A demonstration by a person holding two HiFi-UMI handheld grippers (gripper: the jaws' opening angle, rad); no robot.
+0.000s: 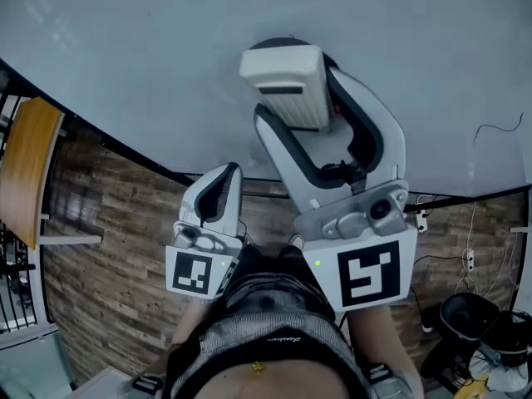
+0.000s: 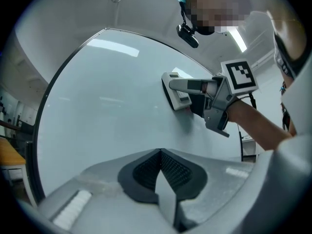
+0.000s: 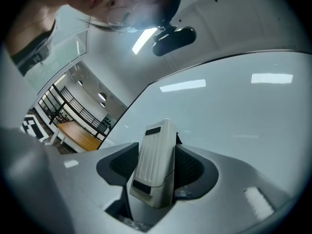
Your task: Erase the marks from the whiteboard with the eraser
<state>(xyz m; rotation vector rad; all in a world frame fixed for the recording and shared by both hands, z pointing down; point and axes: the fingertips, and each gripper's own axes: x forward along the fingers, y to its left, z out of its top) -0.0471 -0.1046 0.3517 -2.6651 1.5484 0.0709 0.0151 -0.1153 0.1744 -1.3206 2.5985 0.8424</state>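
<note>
person's torso [image 1: 266, 347] at bottom edge, head view. just above it, left gripper [image 1: 225, 181], jaws pressed together, holding nothing. right gripper [image 1: 316, 106] higher, clamped on the eraser [image 1: 287, 81], which sits against the whiteboard [image 1: 125, 48].
left gripper view: pads meet, empty; beyond them the eraser lies flat on the board.
right gripper view: eraser stands gripped between both jaws, board ahead.

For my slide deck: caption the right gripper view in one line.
Right gripper holding the white eraser between its jaws, facing the whiteboard.
</note>
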